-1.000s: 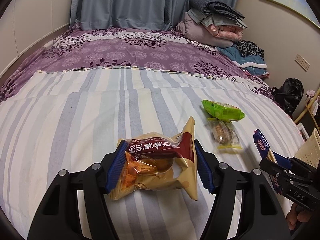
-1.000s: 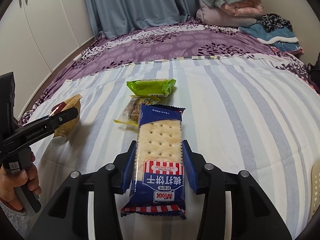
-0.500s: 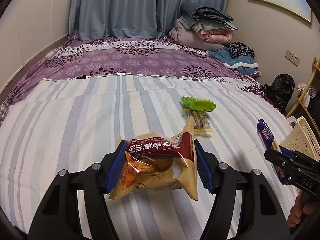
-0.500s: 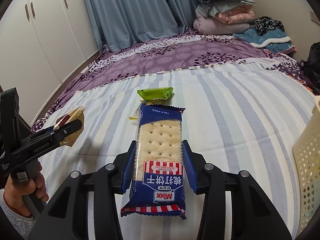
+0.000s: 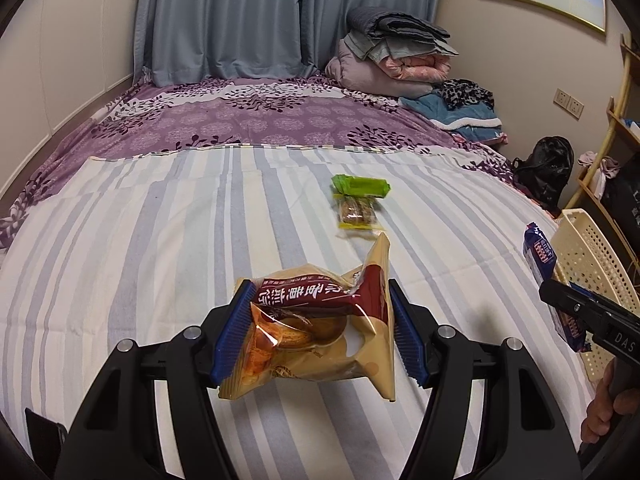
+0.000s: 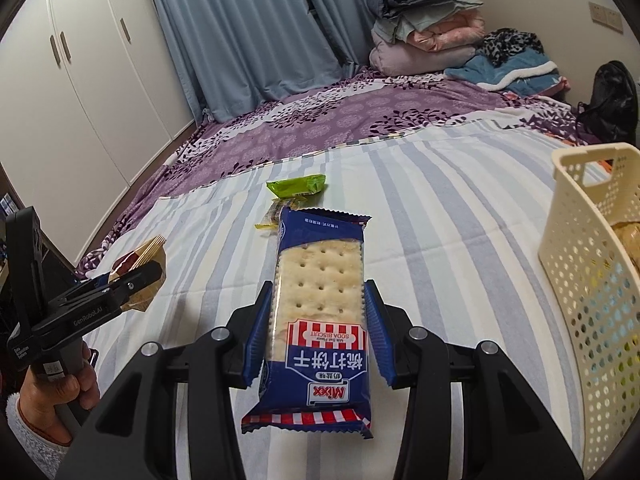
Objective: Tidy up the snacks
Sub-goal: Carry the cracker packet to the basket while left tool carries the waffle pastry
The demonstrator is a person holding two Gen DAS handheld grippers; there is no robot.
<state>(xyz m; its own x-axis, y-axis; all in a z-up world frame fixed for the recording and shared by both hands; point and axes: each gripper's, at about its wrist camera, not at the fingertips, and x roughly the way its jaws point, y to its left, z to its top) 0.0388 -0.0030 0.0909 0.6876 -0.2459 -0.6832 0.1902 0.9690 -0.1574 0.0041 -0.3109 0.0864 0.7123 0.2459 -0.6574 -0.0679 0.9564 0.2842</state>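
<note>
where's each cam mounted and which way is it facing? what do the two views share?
Left wrist: on the left gripper, looking forward and down over the striped bed; gold snack pack clamped; right gripper and a hand at far right.
Right wrist: on the right gripper, same heading; soda biscuit pack clamped; left gripper and a hand with sleeve at far left.
Shared: green packet, cream basket, curtains, folded bedding.

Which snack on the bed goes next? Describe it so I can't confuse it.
On the striped sheet, two packets lie mid-bed, touching. Take the green packet, the farther one; its neighbour, the clear packet, has yellow edges and shows brown contents.
</note>
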